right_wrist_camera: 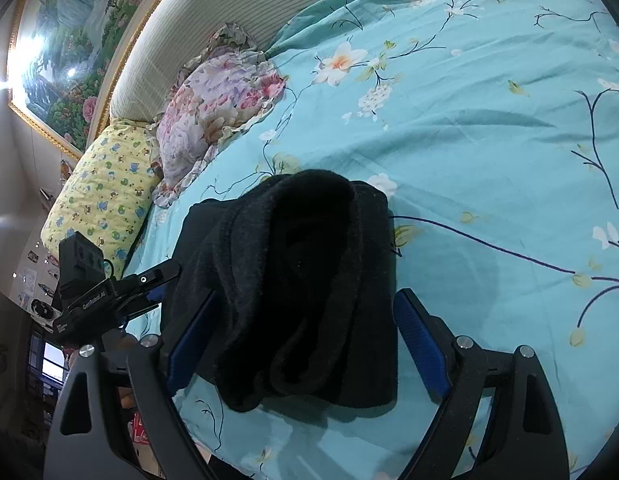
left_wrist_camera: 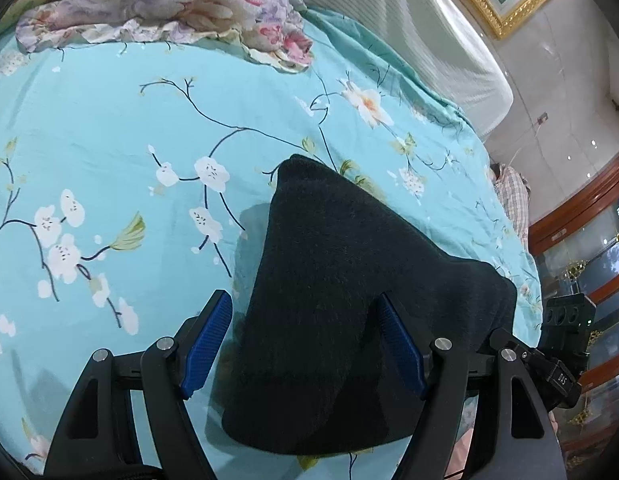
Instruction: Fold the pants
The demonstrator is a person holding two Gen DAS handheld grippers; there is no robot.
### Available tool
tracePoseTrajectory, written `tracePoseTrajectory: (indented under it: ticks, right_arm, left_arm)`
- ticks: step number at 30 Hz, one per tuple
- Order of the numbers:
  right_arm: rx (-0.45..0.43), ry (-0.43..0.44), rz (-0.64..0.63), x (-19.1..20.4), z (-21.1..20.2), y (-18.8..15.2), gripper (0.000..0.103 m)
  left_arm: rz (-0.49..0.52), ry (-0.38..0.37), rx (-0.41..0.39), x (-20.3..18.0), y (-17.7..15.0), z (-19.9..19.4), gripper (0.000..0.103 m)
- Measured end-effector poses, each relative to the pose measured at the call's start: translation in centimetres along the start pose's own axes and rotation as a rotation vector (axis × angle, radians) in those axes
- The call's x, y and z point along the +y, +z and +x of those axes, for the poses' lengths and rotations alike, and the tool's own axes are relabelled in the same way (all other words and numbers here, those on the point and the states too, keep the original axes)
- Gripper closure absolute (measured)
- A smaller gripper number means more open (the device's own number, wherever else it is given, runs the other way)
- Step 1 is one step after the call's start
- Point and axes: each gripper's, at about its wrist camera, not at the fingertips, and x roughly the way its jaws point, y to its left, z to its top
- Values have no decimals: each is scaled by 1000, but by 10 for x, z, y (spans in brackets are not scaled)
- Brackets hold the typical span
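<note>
The black pants [left_wrist_camera: 329,280] lie folded into a thick bundle on the turquoise flowered bedsheet [left_wrist_camera: 109,128]. My left gripper [left_wrist_camera: 303,298] hovers over their near end, open, with its blue pads [left_wrist_camera: 207,344] spread to either side of the cloth and not pressing it. From the other side, my right gripper [right_wrist_camera: 309,296] straddles the same pants [right_wrist_camera: 293,280], also open. Its left finger is partly hidden behind the fabric, and its right pad [right_wrist_camera: 421,344] stands just beside the edge. Each view catches the other gripper's body at the bundle's far side [left_wrist_camera: 565,328] [right_wrist_camera: 93,292].
A flowered pink pillow [right_wrist_camera: 217,108] and a yellow patterned pillow [right_wrist_camera: 101,196] lie near the ribbed headboard [right_wrist_camera: 249,8]. A gold-framed painting [right_wrist_camera: 69,48] hangs above. A plaid garment [left_wrist_camera: 513,196] sits at the bed's edge, with wooden cabinets [left_wrist_camera: 589,216] beyond.
</note>
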Motion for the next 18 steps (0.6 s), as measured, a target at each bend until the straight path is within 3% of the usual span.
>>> tracePoseTrajectory:
  ticks: [10, 13, 18]
  right_arm:
    - [9, -3, -1, -4, 6, 1, 15]
    - [17, 0, -8, -5, 9, 2, 20]
    - [35, 14, -15, -8, 15, 2, 35]
  left_arm:
    - [-4, 9, 18, -3, 2, 17, 27]
    - [-16, 6, 25, -4, 2, 22, 29]
    - [-6, 6, 20, -8, -2, 23, 42]
